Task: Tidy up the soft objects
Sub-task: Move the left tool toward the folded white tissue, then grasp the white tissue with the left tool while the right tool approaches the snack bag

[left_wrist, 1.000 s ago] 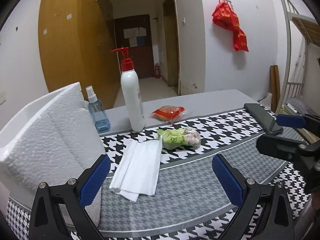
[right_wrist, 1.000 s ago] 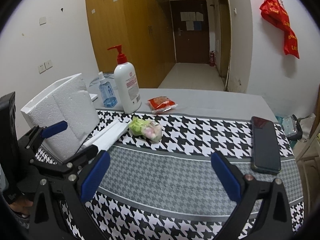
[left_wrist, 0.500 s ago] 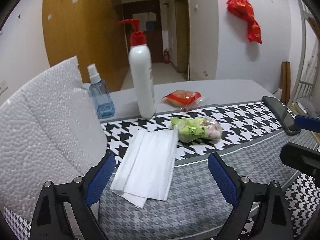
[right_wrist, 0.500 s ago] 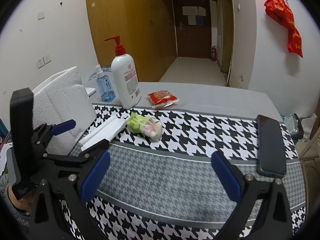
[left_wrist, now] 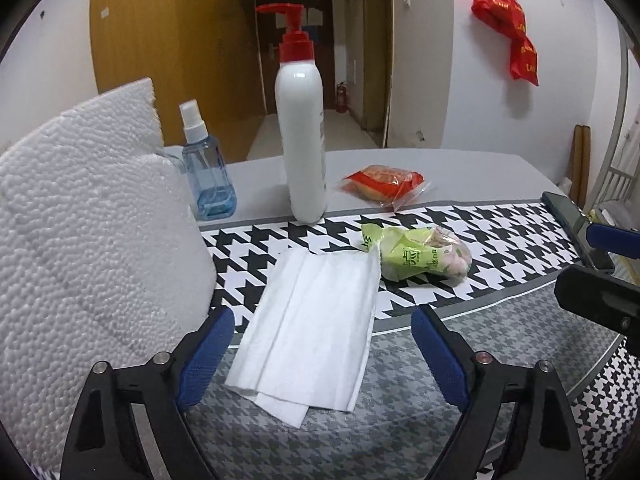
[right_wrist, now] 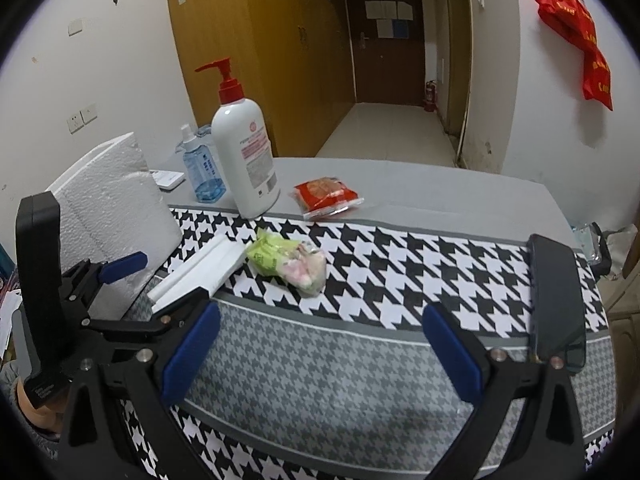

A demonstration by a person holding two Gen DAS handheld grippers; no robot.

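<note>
Left tongs (left_wrist: 322, 354) have neared the tissue (left_wrist: 316, 328), narrowing, empty.

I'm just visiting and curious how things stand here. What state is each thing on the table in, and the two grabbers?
Left gripper: open, empty, jaws just been closing.
Right gripper: open, empty.
White tissue: folded, lying flat.
Green snack bag: lying down, edge touching the tissue.
Red packet: sealed, lying flat.
Pump bottle: upright.
Spray bottle: upright, part full.
Phone: screen dark.

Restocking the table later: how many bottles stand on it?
2. The white pump bottle stands at the houndstooth cloth's far edge; the blue spray bottle stands left of it, by the foam block.
</note>
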